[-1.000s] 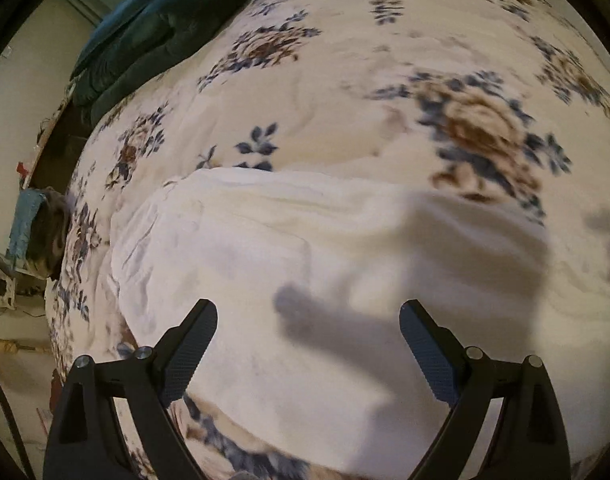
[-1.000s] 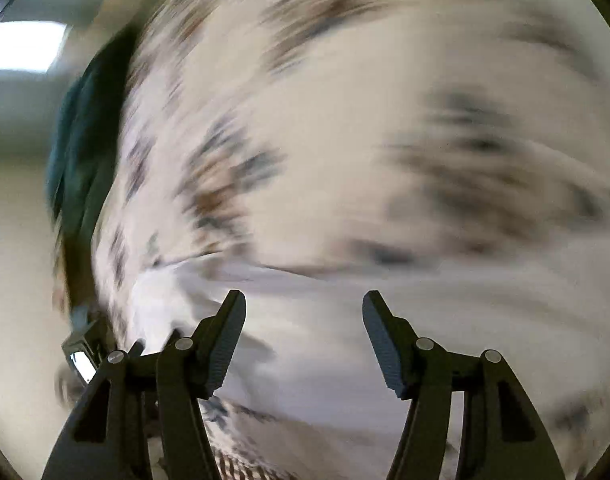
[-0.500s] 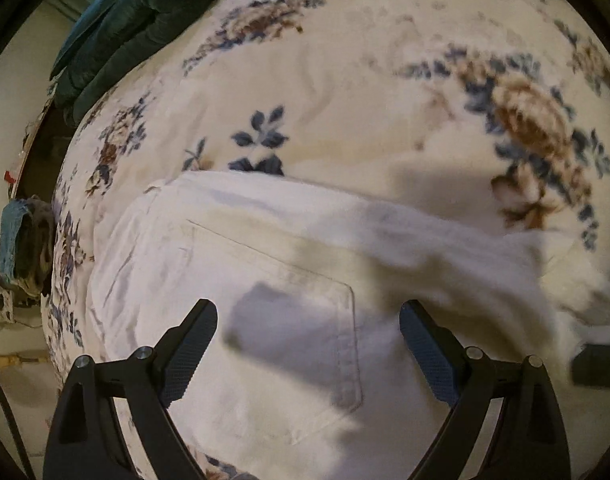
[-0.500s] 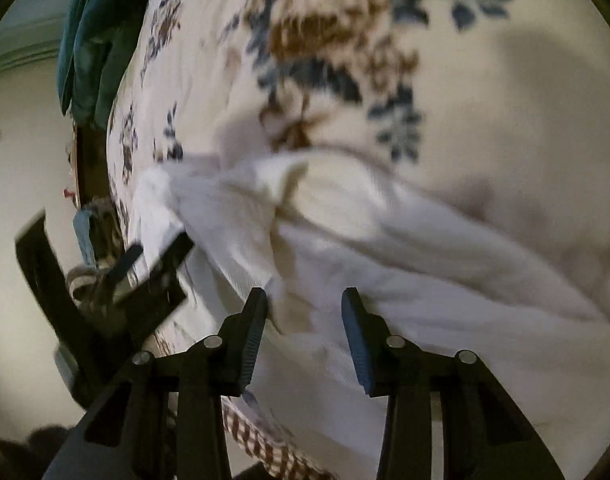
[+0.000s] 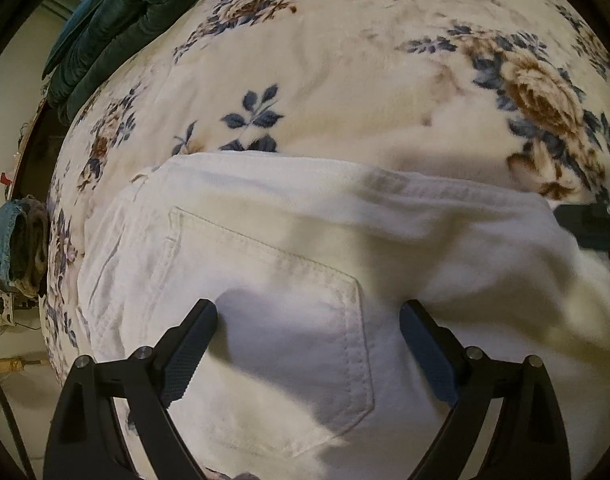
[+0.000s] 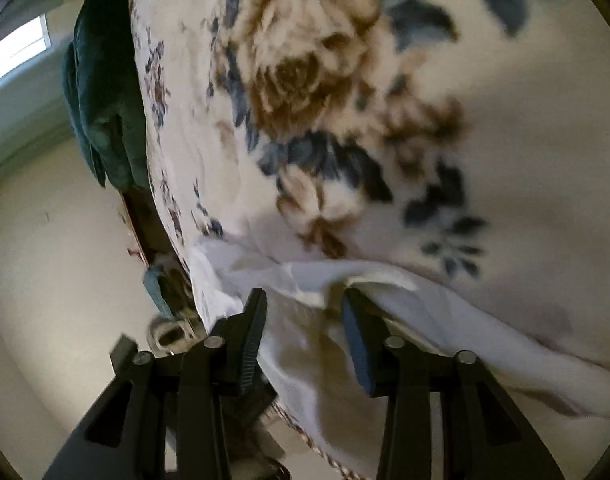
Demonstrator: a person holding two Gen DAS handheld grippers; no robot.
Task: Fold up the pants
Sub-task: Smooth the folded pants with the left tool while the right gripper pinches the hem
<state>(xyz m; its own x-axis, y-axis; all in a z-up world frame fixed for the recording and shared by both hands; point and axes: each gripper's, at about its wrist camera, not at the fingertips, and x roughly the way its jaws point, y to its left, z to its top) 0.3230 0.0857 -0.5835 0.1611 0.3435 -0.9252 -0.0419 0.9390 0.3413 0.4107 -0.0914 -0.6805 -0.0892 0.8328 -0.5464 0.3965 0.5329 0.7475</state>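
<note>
White cotton pants [image 5: 289, 280], back pocket up, lie on a cream fleece blanket with blue-and-brown roses [image 5: 345, 80] on the bed; teal cushions [image 5: 105, 32] at 10 o'clock. Left hand-held gripper [image 5: 309, 320] hangs over the pocket, jaws spread wide, holding nothing. Right hand-held gripper [image 6: 303, 308] has just been closing, white fabric bunched between its jaws.

White pants [image 5: 289, 280], floral cream blanket [image 5: 345, 80]
</note>
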